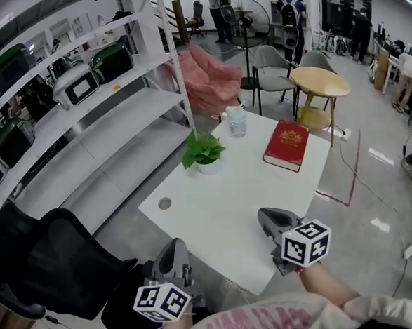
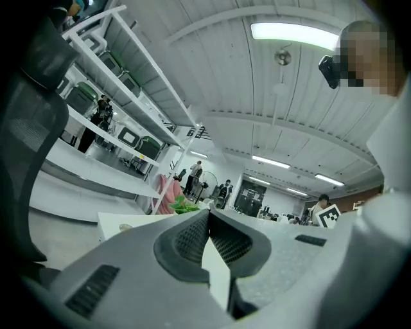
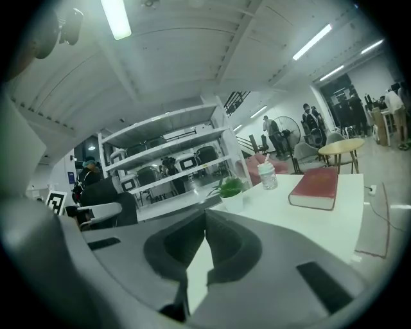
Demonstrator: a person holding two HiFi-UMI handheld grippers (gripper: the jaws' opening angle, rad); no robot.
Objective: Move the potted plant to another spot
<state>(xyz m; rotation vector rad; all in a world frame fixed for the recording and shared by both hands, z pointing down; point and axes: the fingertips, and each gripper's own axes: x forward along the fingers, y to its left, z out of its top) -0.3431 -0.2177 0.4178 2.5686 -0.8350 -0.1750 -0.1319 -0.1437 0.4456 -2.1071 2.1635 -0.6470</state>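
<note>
The potted plant (image 1: 203, 153), green leaves in a small white pot, stands on the white table (image 1: 217, 223) towards its far left. It also shows in the right gripper view as the plant (image 3: 230, 189), and its leaves (image 2: 184, 207) peek over the jaws in the left gripper view. My left gripper (image 1: 175, 245) is off the table's near left corner, shut and empty. My right gripper (image 1: 266, 217) hovers over the near right part of the table, also shut with nothing in it. Both are well short of the plant.
A water bottle (image 1: 237, 121) and a red book (image 1: 287, 145) lie at the table's far end. A small round disc (image 1: 165, 203) sits near the left edge. A black office chair (image 1: 55, 266) is at the left, white shelving (image 1: 84, 126) behind it, and a round wooden table (image 1: 319, 82) beyond.
</note>
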